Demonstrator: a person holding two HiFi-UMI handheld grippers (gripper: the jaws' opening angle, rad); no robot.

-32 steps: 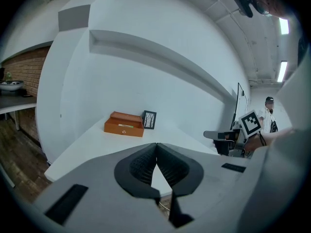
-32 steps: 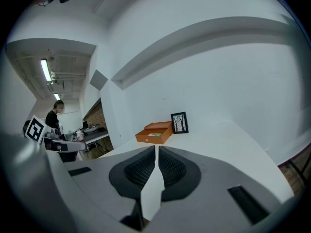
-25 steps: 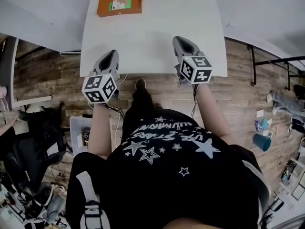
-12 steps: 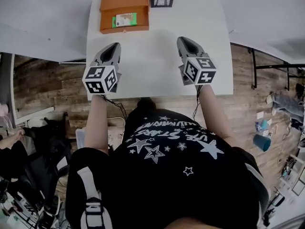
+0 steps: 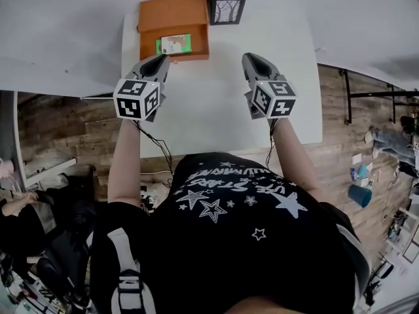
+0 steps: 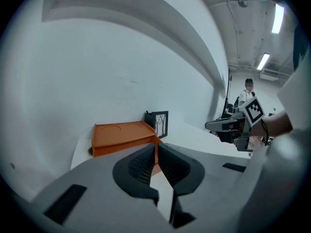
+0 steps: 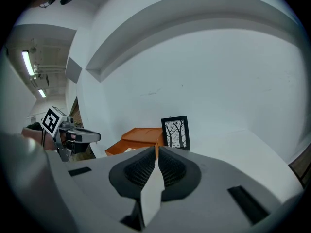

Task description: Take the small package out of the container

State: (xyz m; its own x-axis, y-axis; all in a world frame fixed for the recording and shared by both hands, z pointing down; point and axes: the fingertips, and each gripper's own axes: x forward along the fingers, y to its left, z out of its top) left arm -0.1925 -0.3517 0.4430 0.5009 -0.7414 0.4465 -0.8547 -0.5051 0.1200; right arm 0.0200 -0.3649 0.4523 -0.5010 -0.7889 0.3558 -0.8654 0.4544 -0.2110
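An orange container (image 5: 171,15) stands open at the far side of the white table (image 5: 209,113). In it lies the small green-and-white package (image 5: 174,44). My left gripper (image 5: 161,60) is just short of the container's near wall, shut and holding nothing. My right gripper (image 5: 250,59) hovers over the table to the container's right, also shut and empty. The left gripper view shows its jaws (image 6: 156,148) touching, with the container (image 6: 121,134) just ahead. In the right gripper view the container (image 7: 138,137) sits ahead to the left, beyond that gripper (image 7: 156,150).
A small black picture frame (image 5: 226,7) stands beside the container's right end, also seen as the frame (image 6: 160,123) and the frame (image 7: 176,132). A white wall rises behind the table. A person (image 6: 248,93) stands in the far background. Wooden floor lies either side of the table.
Both grippers have moved forward over the table toward the container. The left one now sits right at its near edge. Both stayed shut.
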